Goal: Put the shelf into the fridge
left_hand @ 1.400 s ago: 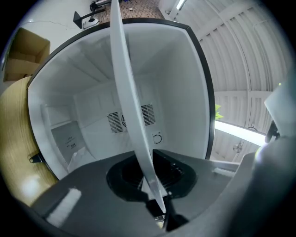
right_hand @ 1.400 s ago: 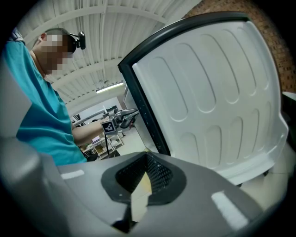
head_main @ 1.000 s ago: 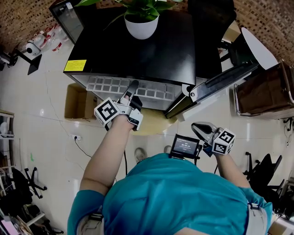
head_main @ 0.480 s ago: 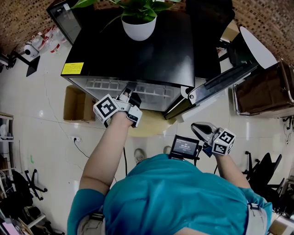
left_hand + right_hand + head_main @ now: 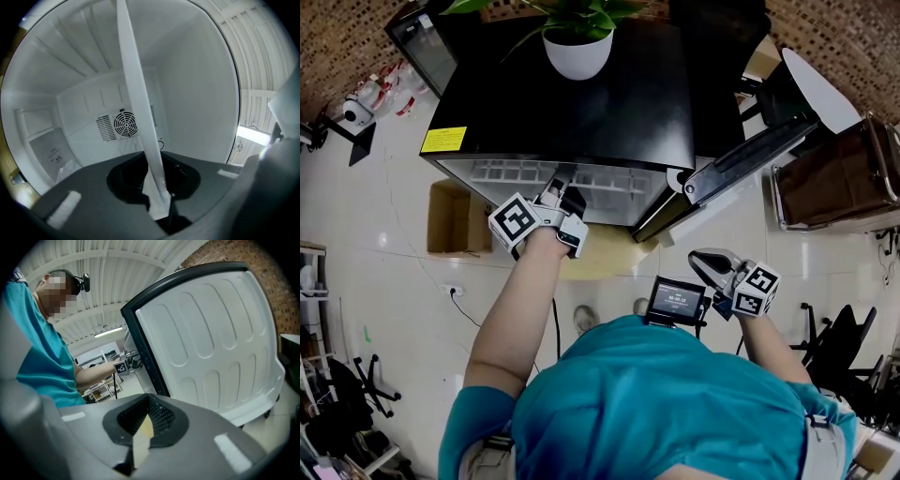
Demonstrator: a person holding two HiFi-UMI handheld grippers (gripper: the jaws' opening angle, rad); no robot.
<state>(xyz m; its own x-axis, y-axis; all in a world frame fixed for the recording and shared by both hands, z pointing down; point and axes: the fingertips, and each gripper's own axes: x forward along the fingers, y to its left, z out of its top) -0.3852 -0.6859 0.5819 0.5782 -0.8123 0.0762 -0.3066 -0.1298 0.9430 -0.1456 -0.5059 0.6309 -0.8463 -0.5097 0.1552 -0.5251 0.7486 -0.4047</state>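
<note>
The fridge [image 5: 609, 112] stands in front of the person with its door [image 5: 752, 157] swung open to the right. A white pot [image 5: 577, 52] with a green plant sits on its black top.

The left tool [image 5: 563, 180] reaches into the open front of the fridge. Its jaws are clamped on the near edge of the white shelf [image 5: 511, 173]. In the head view the shelf shows as a grid of ribs lying across the opening just under the black top, with most of it already inside the cabinet.

The left gripper view looks straight into the white interior [image 5: 197, 84]. There the shelf [image 5: 136, 93] appears edge-on as a thin white strip, running from the top of the picture down into the closed jaws of the left tool [image 5: 157, 190]. A round fan grille [image 5: 125, 124] sits on the back wall just behind the strip, and moulded ledges line the side wall at upper left.

The right tool [image 5: 705, 262] is held low by the person's waist, well apart from the fridge, beside a small lit screen [image 5: 677, 300]. Its jaws are drawn together with nothing between them. In its own view the right tool [image 5: 139, 439] faces the ribbed white inner liner of the open door [image 5: 211, 343]. The person's teal sleeve [image 5: 33, 357] shows on the left.

A cardboard box [image 5: 450, 217] lies on the pale floor [image 5: 384, 262] to the left of the fridge.
</note>
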